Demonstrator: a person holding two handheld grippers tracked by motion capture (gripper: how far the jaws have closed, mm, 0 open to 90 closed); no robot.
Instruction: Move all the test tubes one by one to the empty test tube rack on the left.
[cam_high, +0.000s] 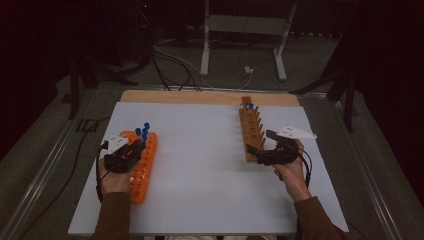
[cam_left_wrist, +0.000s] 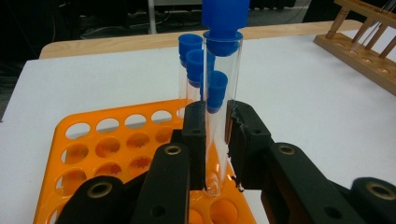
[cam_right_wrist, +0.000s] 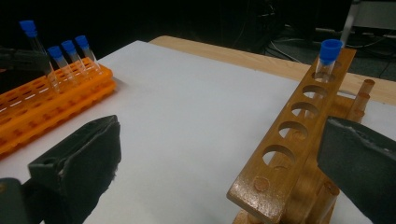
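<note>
Step in hand: transfer of capped tubes from the orange rack (cam_high: 142, 165) to the wooden rack (cam_high: 251, 131); judged to be the lift-out stage, one tube already seated in the wooden rack.
Left gripper (cam_left_wrist: 217, 140): fingers closed on a clear test tube (cam_left_wrist: 217, 116) with a blue cap, gripped on the lower glass; tube upright, its base just above the orange rack's holes.
Right gripper (cam_right_wrist: 219, 163): fingers wide apart, holding nothing; the near end of the wooden rack stands between them, contact with the pads not determinable.
Location of held tube: at the 9 o'clock side of the surface (cam_high: 200, 165), over the far end of the orange rack.
Location of wooden rack: toward 2 o'clock, running lengthwise away from the person.
Count, tubes: five visible in all; one in the left fingers, three standing in the orange rack (cam_right_wrist: 70, 58), one in the far hole of the wooden rack (cam_right_wrist: 328, 58).
Count, racks: two.
Count, grippers: two.
Next move, judged: raise the tube clear of its neighbours' caps, carry it across toward 3 o'clock, and keep it vertical to meet a free hole.
</note>
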